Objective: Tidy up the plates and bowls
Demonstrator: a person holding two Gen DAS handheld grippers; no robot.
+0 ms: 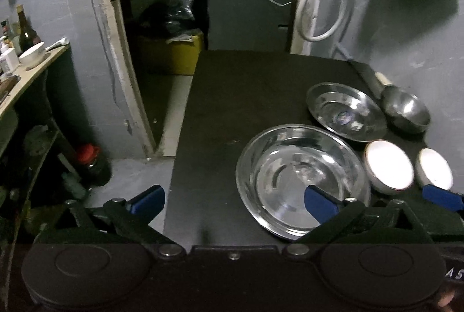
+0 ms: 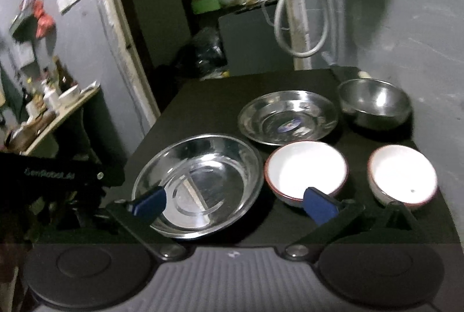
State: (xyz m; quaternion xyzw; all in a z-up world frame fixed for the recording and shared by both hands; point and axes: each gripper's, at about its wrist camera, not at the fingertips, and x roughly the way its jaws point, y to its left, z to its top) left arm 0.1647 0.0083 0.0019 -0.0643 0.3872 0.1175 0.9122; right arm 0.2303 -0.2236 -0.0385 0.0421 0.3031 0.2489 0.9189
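Both grippers hang spread wide and empty above the near edge of the black table point(image 2: 220, 97), and the large steel plate point(image 2: 200, 184) serves here as the landmark for all places. The left gripper point(image 1: 235, 202) has one blue finger point(image 1: 320, 203) over the near right part of this plate and the other finger out past the table's left edge; nothing is between them. The right gripper point(image 2: 236, 203) has its fingers just as far apart, one over the plate's near left rim and one in front of the first white bowl point(image 2: 306, 171), which stands just right of the plate. The second white bowl point(image 2: 403, 177) stands further right, apart from the first. Behind the plate and a little to the right lies the smaller steel plate point(image 2: 288, 116), and beyond that one, in the far right corner, the steel bowl point(image 2: 375, 103). The dishes are all single, so I judge that the sorting is not yet done. The risks — as I judge them — come mostly from the material: steel rims are thin and slippery, so a plate pinched only at its edge may tilt and slip out of the pads. The large plate lies near the table's front edge, and a push from a finger may slide it off. The two grippers are close together over the same plate — they may knock each other if both go for it. The white bowls may chip if set one in the other too hard.
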